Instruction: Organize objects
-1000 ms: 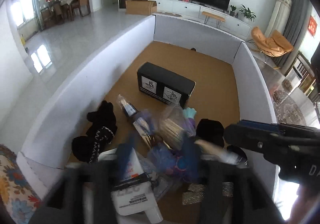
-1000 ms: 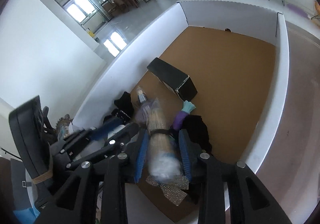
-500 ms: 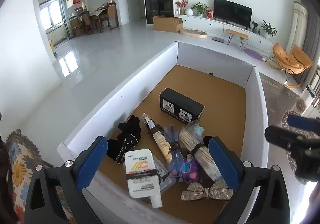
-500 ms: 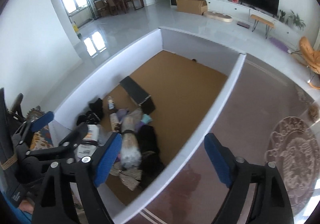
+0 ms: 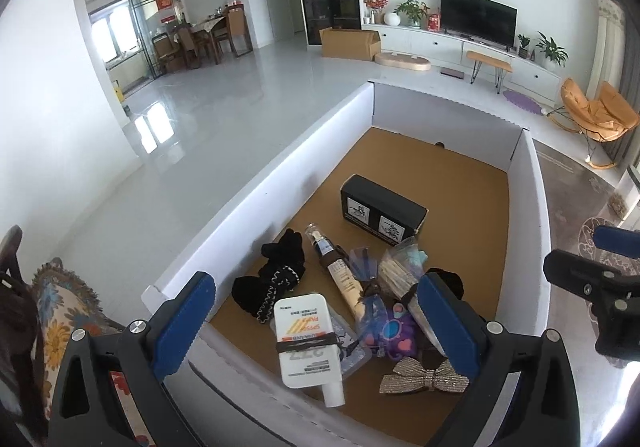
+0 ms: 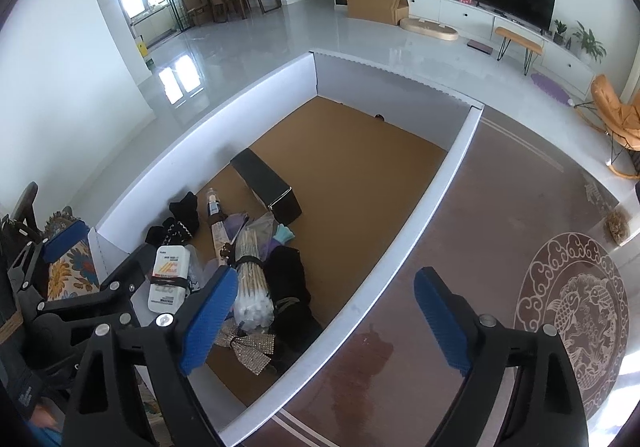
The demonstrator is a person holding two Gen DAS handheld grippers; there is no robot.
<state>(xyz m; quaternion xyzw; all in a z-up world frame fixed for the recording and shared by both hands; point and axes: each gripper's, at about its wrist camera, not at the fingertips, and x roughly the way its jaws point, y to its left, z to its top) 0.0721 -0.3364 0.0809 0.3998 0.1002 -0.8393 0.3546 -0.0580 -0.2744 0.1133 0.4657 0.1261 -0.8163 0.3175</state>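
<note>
Black angular left gripper [image 5: 316, 323] and right gripper [image 6: 324, 317], blue pads, silver screws.

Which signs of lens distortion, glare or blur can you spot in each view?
Left wrist view: box wall bows into a curve, dark corners, window glare on the floor. Right wrist view: same bowing, glare patch too; contents like the cotton swab bundle stay sharp.

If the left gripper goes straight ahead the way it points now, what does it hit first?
Probably the pile at the near end of the white-walled bin. The open left gripper frames the white tube and the purple toy, so one of those comes first. Depth is unclear in this fisheye view.
</note>
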